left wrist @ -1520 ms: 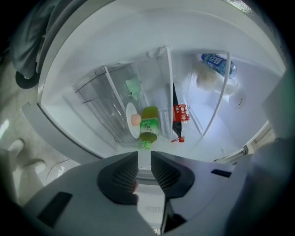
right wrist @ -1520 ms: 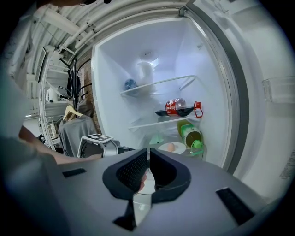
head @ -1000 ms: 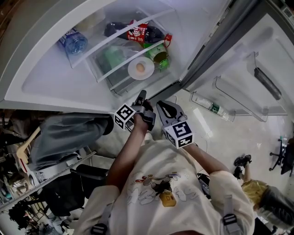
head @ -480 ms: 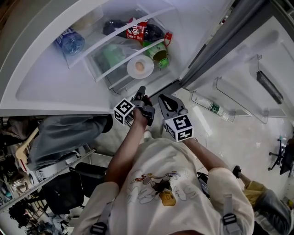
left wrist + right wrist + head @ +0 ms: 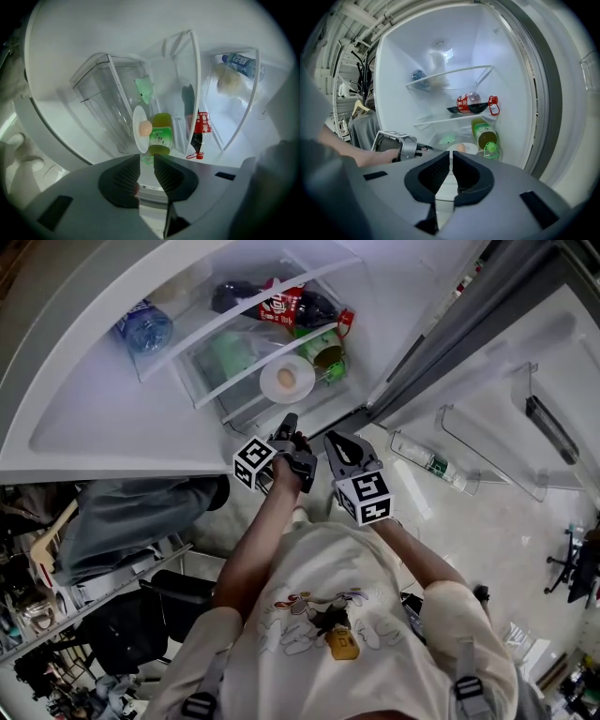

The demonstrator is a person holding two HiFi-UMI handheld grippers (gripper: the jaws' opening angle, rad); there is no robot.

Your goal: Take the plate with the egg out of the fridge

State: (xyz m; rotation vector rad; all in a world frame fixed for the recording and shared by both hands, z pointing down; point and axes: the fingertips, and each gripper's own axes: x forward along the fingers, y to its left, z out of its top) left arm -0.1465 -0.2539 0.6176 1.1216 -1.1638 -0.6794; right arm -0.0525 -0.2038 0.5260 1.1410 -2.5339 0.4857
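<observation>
A white plate with a brown egg on it sits on the lower glass shelf of the open fridge. The left gripper view has the plate and egg just beyond my left gripper, whose jaws stand a narrow gap apart with nothing between them. In the head view my left gripper is short of the fridge's front edge. My right gripper is beside it, shut and empty, with the plate past its tips.
A green bottle lies right beside the plate. A dark cola bottle with a red label lies on the shelf above, a water bottle higher up. The open fridge door is to the right. A clear drawer sits below the plate's shelf.
Both grippers have edged slightly nearer the fridge opening. The plate and egg have not moved.
</observation>
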